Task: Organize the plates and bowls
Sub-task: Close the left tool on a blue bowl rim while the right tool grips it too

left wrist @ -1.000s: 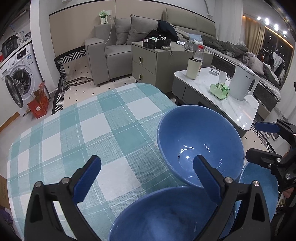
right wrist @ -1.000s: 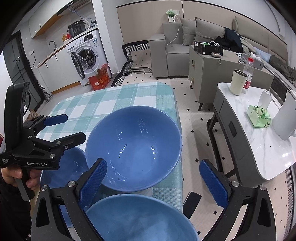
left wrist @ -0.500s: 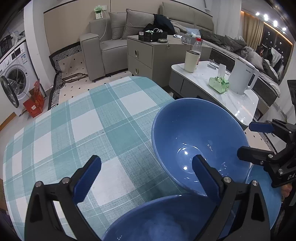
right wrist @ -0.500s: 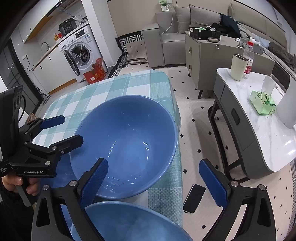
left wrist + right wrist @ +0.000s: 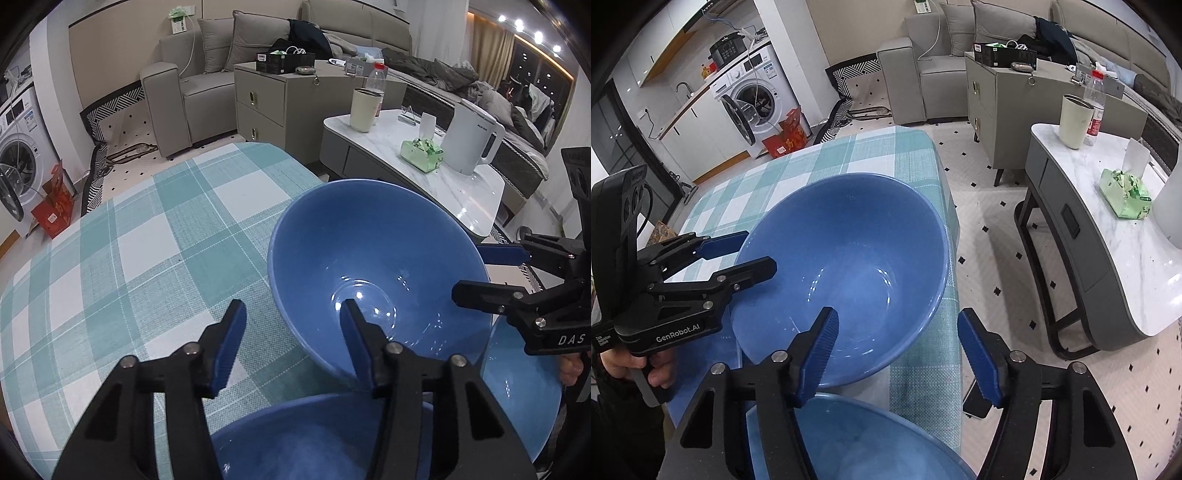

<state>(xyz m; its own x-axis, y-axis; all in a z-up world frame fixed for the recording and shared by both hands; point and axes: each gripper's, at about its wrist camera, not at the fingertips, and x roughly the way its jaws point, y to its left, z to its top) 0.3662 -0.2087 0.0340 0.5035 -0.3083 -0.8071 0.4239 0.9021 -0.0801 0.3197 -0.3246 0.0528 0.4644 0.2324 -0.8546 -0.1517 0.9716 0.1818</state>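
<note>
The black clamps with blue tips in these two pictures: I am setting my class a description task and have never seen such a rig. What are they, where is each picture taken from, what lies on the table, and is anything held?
They are hand-held two-finger grippers. A person holds one in each hand, and there is no robot arm. Each carries a wide-angle camera looking along its fingers. One picture looks over the left gripper, the other over the right gripper, and each also shows the other tool from the side. On the teal-and-white checked tablecloth sits a large glossy blue bowl, with more blue dishes nearer the cameras. Both grippers' jaws have just been closing, each with the bowl's rim between its fingers, on opposite sides. Gaps show beside the pads, so nothing looks gripped yet.
</note>
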